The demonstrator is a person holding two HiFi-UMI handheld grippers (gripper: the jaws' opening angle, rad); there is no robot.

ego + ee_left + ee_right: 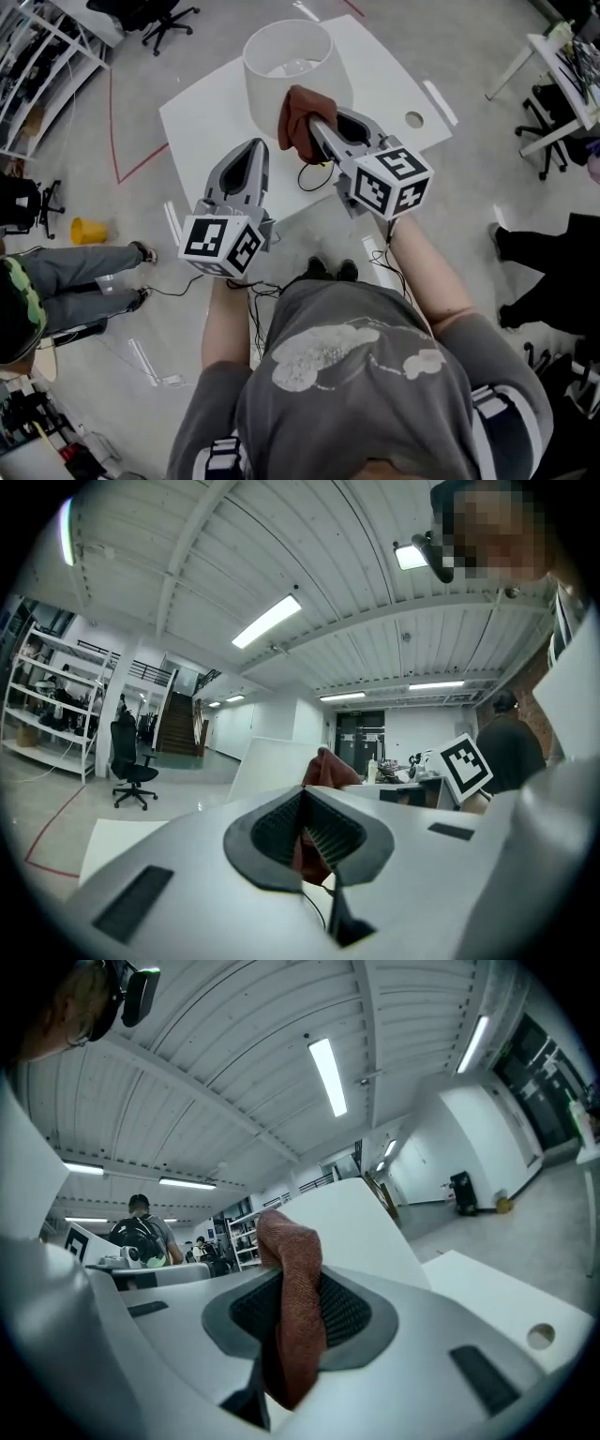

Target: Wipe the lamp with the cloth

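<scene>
While the right gripper (317, 127) clamps the cloth (294, 120) at the near wall of the lamp (281, 75), the left gripper (254, 148) sits closed and empty just beside it, bracing nothing. Risk: a firm push may tip or slide the lamp on the table (202, 117).

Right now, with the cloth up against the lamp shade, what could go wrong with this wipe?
1. The right gripper presses the cloth at the lamp shade while the left gripper, shut and empty, steadies nothing. The lamp could slide or tip on the table.
2. A black cable loops just under the right gripper and might snag.
</scene>
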